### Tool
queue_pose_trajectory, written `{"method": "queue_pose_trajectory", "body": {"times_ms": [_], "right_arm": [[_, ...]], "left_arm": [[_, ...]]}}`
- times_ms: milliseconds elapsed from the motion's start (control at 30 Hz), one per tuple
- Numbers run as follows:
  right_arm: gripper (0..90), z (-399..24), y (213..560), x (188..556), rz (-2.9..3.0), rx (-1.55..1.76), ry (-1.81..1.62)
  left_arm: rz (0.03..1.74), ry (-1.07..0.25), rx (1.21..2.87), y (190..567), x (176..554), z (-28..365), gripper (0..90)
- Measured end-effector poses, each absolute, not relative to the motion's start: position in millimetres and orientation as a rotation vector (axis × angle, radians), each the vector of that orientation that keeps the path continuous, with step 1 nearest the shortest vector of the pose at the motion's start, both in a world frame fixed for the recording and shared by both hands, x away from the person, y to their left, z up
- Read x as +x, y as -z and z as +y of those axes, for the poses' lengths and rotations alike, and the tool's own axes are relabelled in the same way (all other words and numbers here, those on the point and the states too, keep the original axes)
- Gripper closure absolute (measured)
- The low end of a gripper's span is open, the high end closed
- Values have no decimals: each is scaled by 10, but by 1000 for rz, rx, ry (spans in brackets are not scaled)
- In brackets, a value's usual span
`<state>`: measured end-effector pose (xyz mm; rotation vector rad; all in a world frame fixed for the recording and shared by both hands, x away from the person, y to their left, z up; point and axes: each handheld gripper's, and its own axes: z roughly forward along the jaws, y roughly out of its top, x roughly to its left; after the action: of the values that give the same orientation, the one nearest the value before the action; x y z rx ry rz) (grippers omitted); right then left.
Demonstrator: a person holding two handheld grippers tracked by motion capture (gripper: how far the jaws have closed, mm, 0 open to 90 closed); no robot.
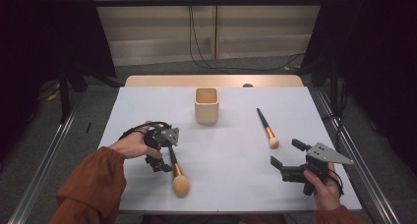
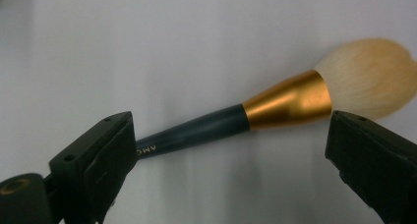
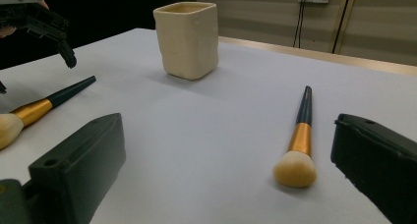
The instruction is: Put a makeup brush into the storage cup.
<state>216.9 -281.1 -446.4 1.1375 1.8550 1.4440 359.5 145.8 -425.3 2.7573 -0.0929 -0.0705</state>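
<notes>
High view: my left gripper (image 1: 162, 153) sits low over the table (image 1: 231, 184), hand bent in from the left, jaws apart and straddling the dark handle of the big brush (image 1: 177, 172), which lies on the table with its fluffy head pointing toward my edge, near the front. My right gripper (image 1: 285, 157) hangs over the right front corner, hand gripping from below, jaws apart and holding nothing, pointed left and away. The small brush (image 1: 267, 128) lies just ahead of it, head toward me, handle angled back. The beige cup (image 1: 206, 105) stands upright mid-table toward the far side, well apart from both brushes. Open table between the two brushes; the right gripper is close to the right edge. Left gripper view: both black jaws spread wide, the big brush (image 2: 275, 103) lies across the gap on the table, one jaw beside the handle end, the other by the bristles; can't tell if either touches. Right gripper view: jaws wide apart, small brush (image 3: 299, 140) lies between them farther on, head nearest me, not gripped. Cup (image 3: 188, 39) stands beyond, left of centre. Big brush (image 3: 37, 111) at far left, left gripper (image 3: 44, 30) above it. Bare table around the cup.
</notes>
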Motion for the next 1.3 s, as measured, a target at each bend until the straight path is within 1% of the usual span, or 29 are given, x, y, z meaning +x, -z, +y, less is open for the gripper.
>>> {"method": "queue_pose_trajectory", "body": {"times_ms": [33, 67, 100, 233, 300, 367, 567, 600, 700, 733, 900, 1000, 1067, 1100, 1200, 1300], "right_arm": [[0, -2811, 4465, 2169, 1858, 1136, -1443], [0, -2808, 4466, 2170, 1856, 1139, -1445], [0, -2807, 4466, 2171, 1857, 1139, -1444], [0, -2806, 4468, 2170, 1860, 1135, -1444], [0, -2807, 4469, 2171, 1861, 1134, -1444], [0, -2806, 4469, 2169, 1861, 1135, -1444], [0, -2804, 4471, 2170, 1865, 1133, -1445], [0, -2803, 4471, 2170, 1865, 1134, -1446], [0, -2806, 4472, 2171, 1866, 1132, -1444], [0, -2805, 4473, 2172, 1867, 1132, -1444], [0, -2806, 4474, 2173, 1871, 1131, -1442], [0, -2805, 4475, 2174, 1873, 1129, -1442], [0, -2801, 4476, 2175, 1872, 1134, -1443], [0, -2801, 4477, 2177, 1872, 1133, -1442], [0, -2801, 4479, 2178, 1876, 1128, -1440], [0, -2802, 4478, 2176, 1876, 1128, -1441]], "left_arm": [[-95, 86, 2761, 4262, 3597, 1452, 54], [-97, 86, 2770, 4263, 3601, 1444, 55], [-134, 64, 2770, 4265, 3608, 1436, 56], [-177, 70, 2773, 4278, 3614, 1410, 76], [-208, 92, 2776, 4297, 3595, 1387, 80], [-254, 97, 2781, 4311, 3581, 1371, 121], [-299, 92, 2810, 4377, 3573, 1344, 117], [-303, 116, 2817, 4389, 3564, 1344, 122], [-323, 75, 2835, 4400, 3568, 1337, 132], [-343, 89, 2836, 4409, 3568, 1335, 144], [-352, 104, 2835, 4417, 3567, 1312, 145], [-363, 135, 2835, 4439, 3562, 1285, 142], [-363, 99, 2844, 4445, 3571, 1280, 143], [-349, 127, 2853, 4468, 3571, 1283, 148], [-349, 103, 2865, 4498, 3590, 1272, 184], [-343, 119, 2868, 4520, 3597, 1262, 234]]}}
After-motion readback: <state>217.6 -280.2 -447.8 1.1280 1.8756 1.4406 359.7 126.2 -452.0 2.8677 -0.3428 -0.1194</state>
